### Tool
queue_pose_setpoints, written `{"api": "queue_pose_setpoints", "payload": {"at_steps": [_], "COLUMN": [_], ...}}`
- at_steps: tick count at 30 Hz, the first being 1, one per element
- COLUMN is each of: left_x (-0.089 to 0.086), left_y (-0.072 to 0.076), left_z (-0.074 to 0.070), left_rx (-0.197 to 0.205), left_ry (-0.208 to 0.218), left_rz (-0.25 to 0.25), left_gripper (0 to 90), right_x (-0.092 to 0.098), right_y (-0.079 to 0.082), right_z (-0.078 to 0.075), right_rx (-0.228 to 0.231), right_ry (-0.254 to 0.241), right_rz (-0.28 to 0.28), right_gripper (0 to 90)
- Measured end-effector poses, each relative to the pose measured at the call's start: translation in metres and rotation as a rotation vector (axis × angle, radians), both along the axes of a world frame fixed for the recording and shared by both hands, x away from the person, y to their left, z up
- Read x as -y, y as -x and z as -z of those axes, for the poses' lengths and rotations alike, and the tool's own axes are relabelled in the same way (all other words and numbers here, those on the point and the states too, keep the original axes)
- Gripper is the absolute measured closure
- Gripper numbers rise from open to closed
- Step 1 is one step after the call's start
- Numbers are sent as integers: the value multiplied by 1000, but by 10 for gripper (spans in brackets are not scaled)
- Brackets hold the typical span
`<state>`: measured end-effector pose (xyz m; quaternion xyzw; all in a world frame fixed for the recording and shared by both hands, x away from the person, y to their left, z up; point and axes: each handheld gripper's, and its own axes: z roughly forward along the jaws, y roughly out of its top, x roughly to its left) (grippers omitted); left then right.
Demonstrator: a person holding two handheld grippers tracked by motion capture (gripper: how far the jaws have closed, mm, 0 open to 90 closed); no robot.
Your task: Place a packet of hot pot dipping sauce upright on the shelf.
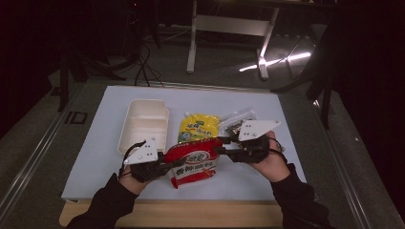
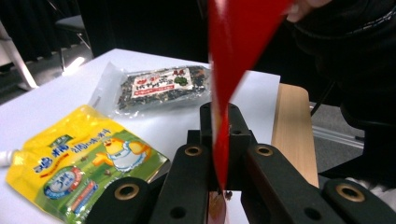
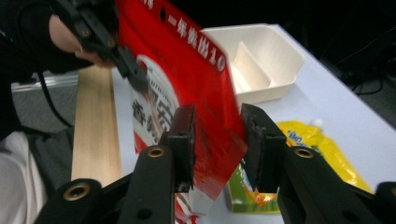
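A red snack packet hangs just above the white table between both hands. My left gripper is shut on its left edge; in the left gripper view the jaws pinch the thin red film, which rises out of the top of the picture. My right gripper is at the packet's right edge. In the right gripper view its jaws stand apart with the packet's corner loose between them, the pads not pressing. The left gripper shows there too, clamped on the far edge.
A yellow spouted pouch lies flat behind the packet, and a clear bag of dark flakes lies to its right. A white two-compartment tray stands at the left. A wooden strip runs along the table's near edge.
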<state>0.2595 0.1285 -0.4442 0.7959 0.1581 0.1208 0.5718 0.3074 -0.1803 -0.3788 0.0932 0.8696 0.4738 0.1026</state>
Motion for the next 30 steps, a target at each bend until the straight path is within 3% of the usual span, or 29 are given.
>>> {"api": "queue_pose_setpoints", "payload": {"at_steps": [3,8,11,15,21,23,25,30], "left_x": [1,0,0,-1,3,4,5,2], "left_y": [3,6,6,6,7,7,6,3], "left_z": [0,-8,-9,-10,-9,-8,-7,-4], "left_rx": [13,32,32,28,31,26,19,5], "left_ry": [4,46,55,56,55,56,53,57], "left_rz": [4,5,4,-13,-14,-15,-21,-27], "left_gripper": [900,900,900,900,900,900,900,900], "right_x": [-1,-3,-4,-3,-6,-11,-13,-17], "right_y": [-2,-7,-7,-9,-8,-7,-7,-5], "right_z": [5,20,25,29,31,33,35,36], "right_rx": [-26,-77,-83,-88,-87,-72,-86,-84], "right_ry": [17,54,68,73,73,106,114,142], "right_rz": [-17,-46,-57,-75,-109,-126,-151,-167], "right_gripper": [637,602,614,696,697,755,855,898]}}
